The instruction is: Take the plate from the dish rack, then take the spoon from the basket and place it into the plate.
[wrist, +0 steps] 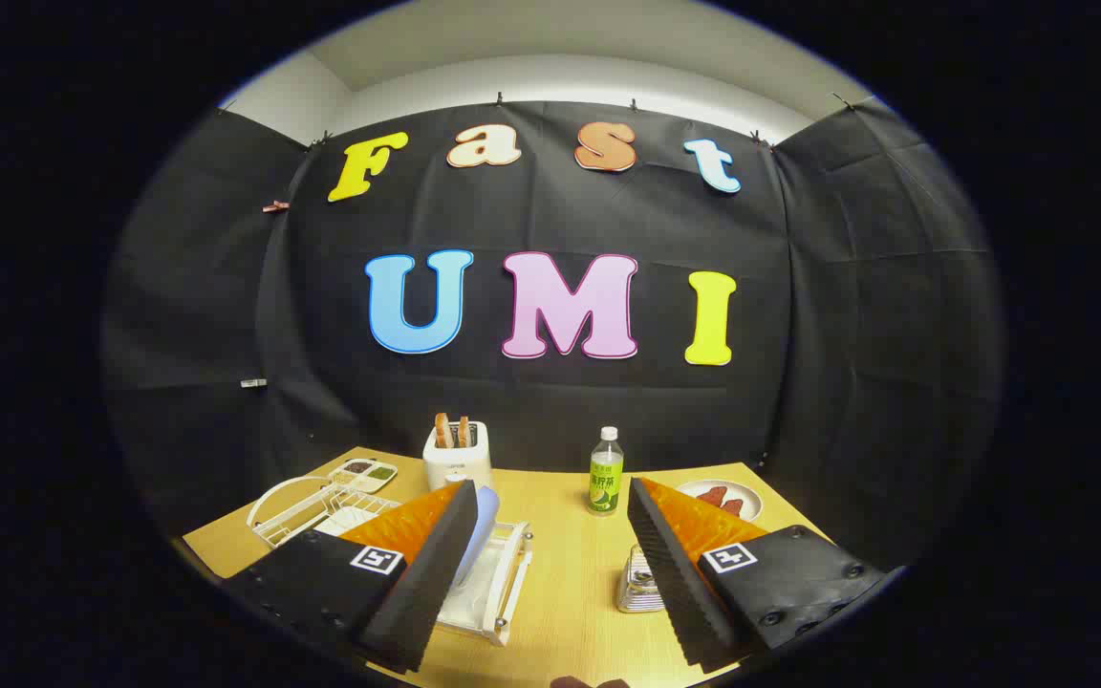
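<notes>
Wood table [565, 573] w/ dish rack [498, 573], gripper [550, 506] fingers apart.

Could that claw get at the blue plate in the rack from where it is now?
Probably yes: the claw is open, and the blue plate stands upright in the dish rack, just beside its left finger, nothing blocking it.

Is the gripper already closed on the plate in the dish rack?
No: the gripper is open, its fingers wide apart above the table, and the blue plate stands in the dish rack beside the left finger.
</notes>
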Demonstrator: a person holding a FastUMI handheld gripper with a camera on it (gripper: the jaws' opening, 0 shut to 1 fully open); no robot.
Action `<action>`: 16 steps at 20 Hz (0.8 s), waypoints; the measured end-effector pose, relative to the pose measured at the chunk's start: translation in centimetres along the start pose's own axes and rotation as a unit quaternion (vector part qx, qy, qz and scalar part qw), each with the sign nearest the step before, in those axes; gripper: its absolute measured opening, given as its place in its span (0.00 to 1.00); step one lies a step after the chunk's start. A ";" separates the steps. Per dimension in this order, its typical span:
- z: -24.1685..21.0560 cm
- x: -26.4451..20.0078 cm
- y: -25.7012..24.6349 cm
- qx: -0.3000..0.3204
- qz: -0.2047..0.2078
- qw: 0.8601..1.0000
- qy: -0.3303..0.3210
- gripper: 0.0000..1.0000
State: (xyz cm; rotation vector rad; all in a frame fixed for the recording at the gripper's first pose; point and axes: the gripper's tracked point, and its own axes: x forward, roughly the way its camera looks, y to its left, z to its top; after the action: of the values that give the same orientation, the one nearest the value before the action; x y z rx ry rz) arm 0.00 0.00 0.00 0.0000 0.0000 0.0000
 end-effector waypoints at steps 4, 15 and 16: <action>-0.1 0.4 0.1 0.003 -0.003 1.000 0.002 0.97; -0.8 0.9 1.6 -0.005 -0.004 1.000 0.022 0.97; -0.8 1.0 1.7 -0.003 -0.003 1.000 0.023 0.97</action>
State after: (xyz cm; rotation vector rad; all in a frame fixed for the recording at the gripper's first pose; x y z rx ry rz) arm 0.97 1.69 -0.81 -0.0064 0.0459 -0.0065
